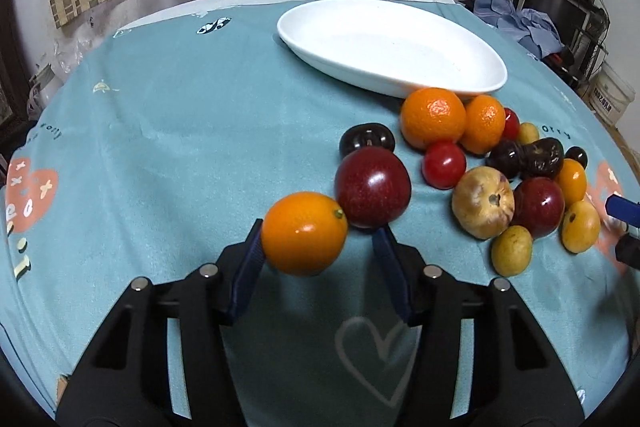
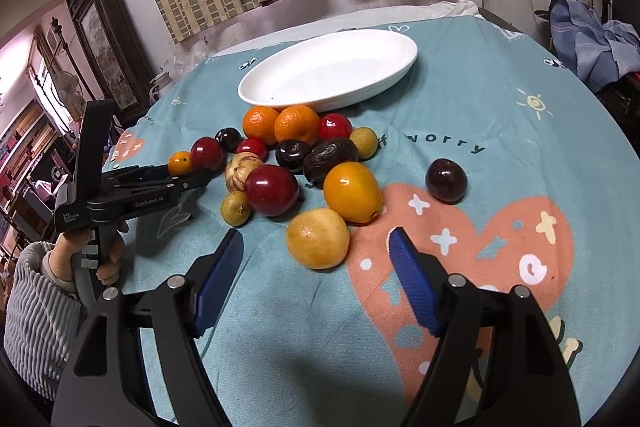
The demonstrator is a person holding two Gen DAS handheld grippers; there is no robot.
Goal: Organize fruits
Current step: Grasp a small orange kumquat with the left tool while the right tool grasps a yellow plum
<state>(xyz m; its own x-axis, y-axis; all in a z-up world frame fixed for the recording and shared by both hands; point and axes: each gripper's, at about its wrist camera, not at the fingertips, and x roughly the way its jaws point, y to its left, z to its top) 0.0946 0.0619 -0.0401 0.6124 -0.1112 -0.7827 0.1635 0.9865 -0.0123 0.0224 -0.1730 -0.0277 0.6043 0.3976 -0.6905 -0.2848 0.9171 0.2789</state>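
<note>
The left claw [image 1: 318, 230] stood open around a small orange fruit [image 1: 304, 233]: its left pad touched the fruit's skin, while the right pad stood clear of it with a gap showing. A dark red plum [image 1: 372, 187] lay against that fruit at its 1 o'clock. The rest of the fruits [image 1: 500, 163], oranges, red tomatoes, dark plums and yellow ones, were heaped at the left claw's 2 o'clock on the teal cloth [image 1: 180, 147] covering the table. Beyond the heap, at 12 o'clock from it, sat the white oval plate [image 1: 492, 83] with nothing visible in it. The right claw [image 2: 316, 237] was open too, gripping nothing; a round yellow fruit [image 2: 318, 239] lay on the cloth between its tips, touched by neither pad. A lone dark plum [image 2: 446, 180] lay apart at the right claw's 1 o'clock.
</note>
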